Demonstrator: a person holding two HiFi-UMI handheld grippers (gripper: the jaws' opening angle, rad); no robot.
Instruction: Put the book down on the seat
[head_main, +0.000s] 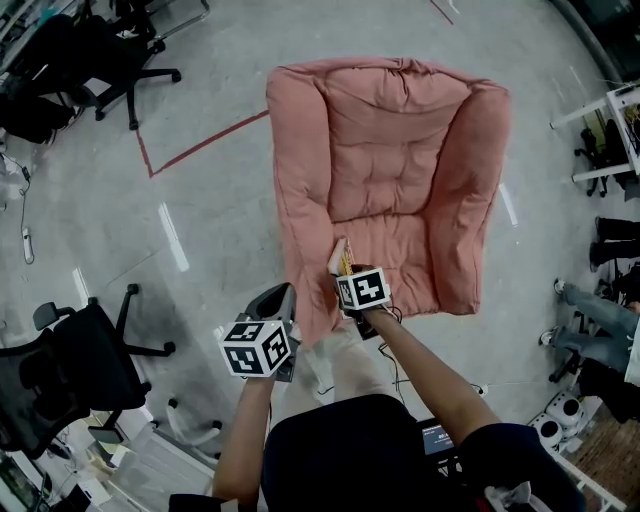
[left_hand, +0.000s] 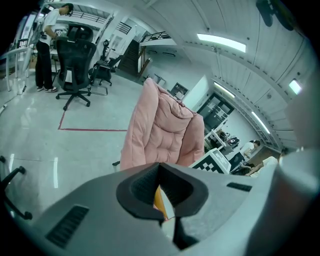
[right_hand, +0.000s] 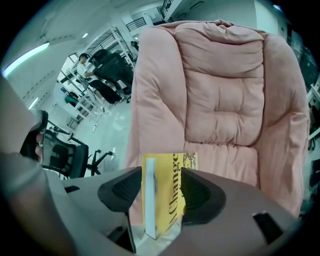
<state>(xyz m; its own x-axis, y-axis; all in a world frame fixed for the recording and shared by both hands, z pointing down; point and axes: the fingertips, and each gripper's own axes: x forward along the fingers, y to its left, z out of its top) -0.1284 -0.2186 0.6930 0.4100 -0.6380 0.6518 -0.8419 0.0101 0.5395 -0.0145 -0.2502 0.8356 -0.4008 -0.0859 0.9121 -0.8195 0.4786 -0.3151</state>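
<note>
The right gripper (right_hand: 161, 176) stands wide open, the yellow book (right_hand: 167, 200) loose and upright between its jaws at the seat's (right_hand: 225, 162) front edge. Unsupported, it could topple onto the floor (head_main: 200, 200). The left gripper (left_hand: 161, 172) is closed and empty.

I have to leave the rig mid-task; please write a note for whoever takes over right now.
Left gripper: jaws together, nothing identifiable gripped; beside the pink armchair at its front corner.
Right gripper: jaws wide apart, yellow book standing on edge between them, pads not pressing it.
Book: at the front edge of the seat; whether its weight rests there is unclear.
Done: book brought to the seat.
Left: confirm it sits settled, then draw the right gripper clear.
</note>
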